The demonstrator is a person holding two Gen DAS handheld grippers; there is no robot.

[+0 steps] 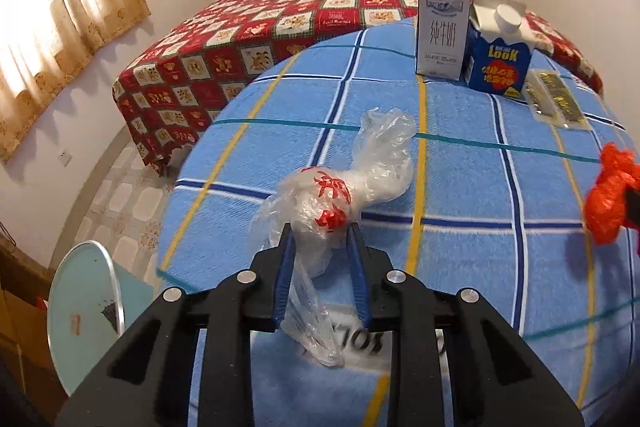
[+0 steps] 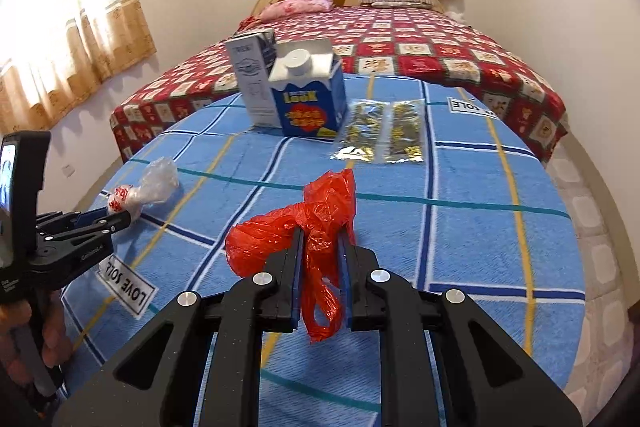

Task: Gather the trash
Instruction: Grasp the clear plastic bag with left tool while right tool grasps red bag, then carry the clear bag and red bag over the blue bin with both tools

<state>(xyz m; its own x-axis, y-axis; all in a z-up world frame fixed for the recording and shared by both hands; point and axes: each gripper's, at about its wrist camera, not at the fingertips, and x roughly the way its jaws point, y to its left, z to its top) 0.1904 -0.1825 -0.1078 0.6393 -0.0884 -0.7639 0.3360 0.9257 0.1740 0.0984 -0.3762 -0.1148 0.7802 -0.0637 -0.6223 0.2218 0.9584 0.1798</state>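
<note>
Clear plastic, printed with red characters, makes up the crumpled bag point(image 1: 340, 187) at the left of the worktop point(image 1: 460, 187). The left gripper point(image 1: 320, 239) has its blue fingers point(image 1: 285, 267) closed on the bag's near end, so the knotted middle and far lobe stick out past the fingertips, resting on the blue checked cloth. No earlier view is given, so nothing of how the grip formed can be told. Further right, the red plastic bag point(image 2: 296, 231) is pinched between the fingers of the right gripper point(image 2: 320, 239), its tail hanging below them, seemingly lifted clear. Behind stand a grey-white milk carton point(image 2: 252, 79) and a blue carton point(image 2: 308, 103) touching it, then two foil sachets point(image 2: 380, 135), likely waiting as trash.
</note>
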